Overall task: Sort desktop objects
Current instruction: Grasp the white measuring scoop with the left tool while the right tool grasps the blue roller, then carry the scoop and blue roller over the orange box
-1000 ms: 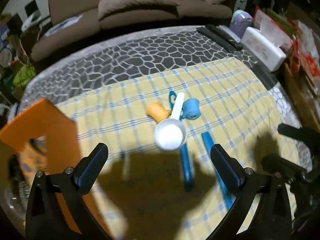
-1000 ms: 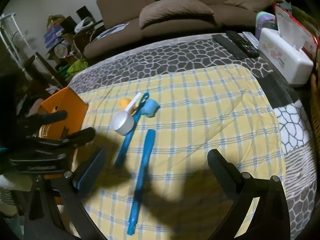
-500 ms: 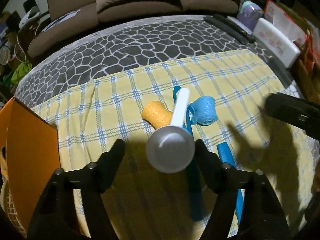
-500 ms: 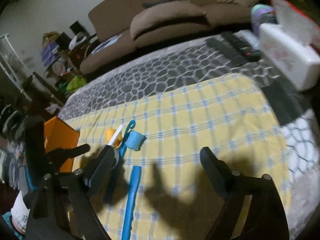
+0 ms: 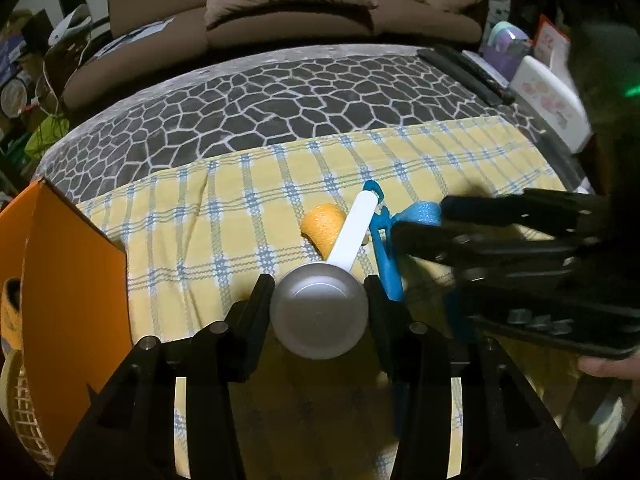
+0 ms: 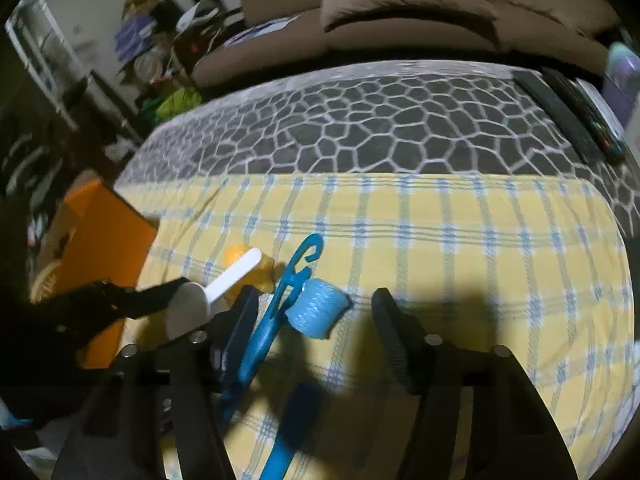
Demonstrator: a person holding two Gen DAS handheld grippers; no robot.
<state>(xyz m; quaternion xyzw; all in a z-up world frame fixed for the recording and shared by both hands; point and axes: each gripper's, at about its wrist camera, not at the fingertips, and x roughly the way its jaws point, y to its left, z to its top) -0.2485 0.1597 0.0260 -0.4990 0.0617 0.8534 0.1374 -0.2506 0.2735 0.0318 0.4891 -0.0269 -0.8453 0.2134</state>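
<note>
I am holding the measuring scoop (image 5: 319, 316) by its round grey bowl in the left gripper (image 5: 319, 294), whose two black fingers are pressing against the bowl's left and right sides, so that tool is closed down to the bowl's width and gripping it. The scoop's white handle is pointing away from me, passing over the orange foam roll (image 5: 323, 226) that is lying on the yellow checked cloth (image 5: 208, 240) just beyond the bowl. Just right of the handle, the blue hook-ended tool (image 5: 384, 248) is lying lengthwise on the cloth, its curled end beyond the handle's tip. Right of that hook tool, the blue foam roll (image 6: 318, 312) is sitting touching it, and I am positioning the right gripper (image 6: 316, 320) around that roll with its fingers spread wide, one on each side, not touching it and holding nothing. In the right wrist view a blue stick (image 6: 288, 432) is lying on the cloth nearer to me than the blue roll. Left of the scoop, the orange box (image 5: 68, 292) is standing at the cloth's edge. Beyond the cloth the grey cobble-patterned cover (image 5: 280, 100) is spreading out, with dark remotes (image 5: 464, 68) and a white tissue box (image 5: 552, 100) on its far right side, and a brown sofa (image 5: 304, 4) is sitting behind it all.
</note>
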